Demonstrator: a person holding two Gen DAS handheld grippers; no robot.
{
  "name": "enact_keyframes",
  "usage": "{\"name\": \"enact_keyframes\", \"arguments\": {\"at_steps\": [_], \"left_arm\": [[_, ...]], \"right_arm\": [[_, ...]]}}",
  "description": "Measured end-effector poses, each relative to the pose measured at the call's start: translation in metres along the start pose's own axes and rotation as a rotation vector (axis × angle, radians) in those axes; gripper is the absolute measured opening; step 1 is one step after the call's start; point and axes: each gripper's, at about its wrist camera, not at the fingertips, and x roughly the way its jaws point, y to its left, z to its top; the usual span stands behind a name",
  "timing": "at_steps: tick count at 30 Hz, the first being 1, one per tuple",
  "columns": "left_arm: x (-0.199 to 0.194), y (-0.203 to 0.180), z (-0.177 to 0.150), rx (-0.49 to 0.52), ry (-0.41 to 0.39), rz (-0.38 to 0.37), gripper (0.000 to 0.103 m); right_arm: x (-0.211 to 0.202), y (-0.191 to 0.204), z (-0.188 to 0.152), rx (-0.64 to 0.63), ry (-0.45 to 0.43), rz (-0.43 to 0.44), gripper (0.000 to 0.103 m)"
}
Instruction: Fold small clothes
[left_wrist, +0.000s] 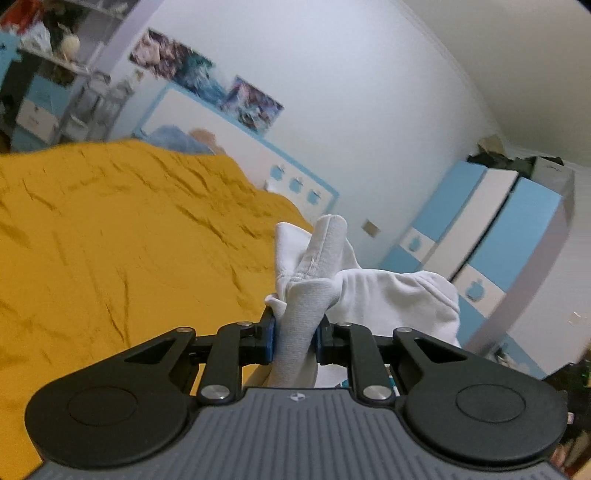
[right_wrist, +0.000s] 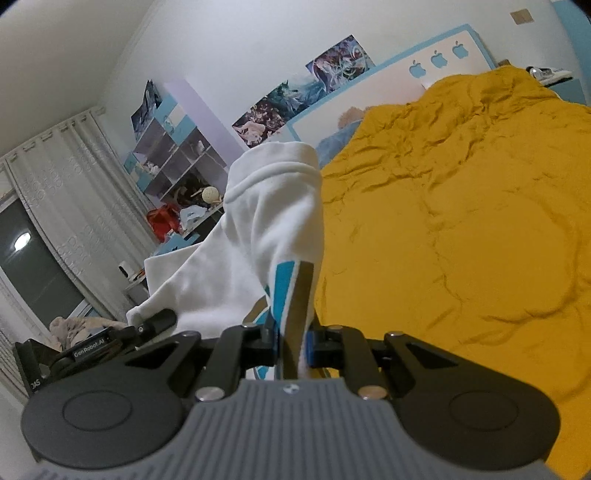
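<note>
You've got both sets of jaws clenched on the white garment (right_wrist: 266, 229), left gripper (left_wrist: 294, 334) and right gripper (right_wrist: 293, 341), holding it in the air over the yellow bed (right_wrist: 461, 221); next, probably lay it flat there for folding.

The white garment (left_wrist: 388, 295) bunched in my left claw (left_wrist: 295, 332) hides its own shape from me; I cannot tell sleeve from hem. In my right claw (right_wrist: 293, 339) the cloth's striped edge (right_wrist: 291, 295) runs down behind the claw body. The posters (left_wrist: 207, 81) and shelf clutter (left_wrist: 55, 44) are too blurred to read. The yellow bed cover (right_wrist: 461, 221) is cut off at the picture's right edge.
</note>
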Motion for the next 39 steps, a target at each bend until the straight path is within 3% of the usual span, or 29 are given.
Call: {"name": "enact_keyframes", "arguments": {"at_steps": [4,7,12,17,24,33,39], "left_arm": [[0.011,0.002,-0.015,-0.005,0.11,0.002,0.021],[0.034,0.01,-0.031,0.008,0.194,0.027,0.02],[0.089,0.039,-0.048,0.031,0.293,0.111,0.02],[0.133,0.068,-0.057,0.018,0.386,0.166,0.02],[0.166,0.113,-0.087,-0.005,0.539,0.224,0.02],[0.173,0.147,-0.097,-0.074,0.621,0.208,0.034],[0.158,0.142,-0.082,0.014,0.597,0.242,0.042]], "right_arm": [[-0.032,-0.013,-0.015,0.035,0.049,-0.033,0.008],[-0.032,-0.04,-0.033,0.084,0.092,-0.072,0.008],[0.004,-0.093,-0.056,0.202,0.153,-0.095,0.008],[0.047,-0.123,-0.065,0.203,0.185,-0.16,0.008],[0.097,-0.167,-0.077,0.264,0.282,-0.232,0.009],[0.121,-0.208,-0.093,0.377,0.338,-0.283,0.014],[0.118,-0.199,-0.077,0.321,0.321,-0.345,0.024]]}}
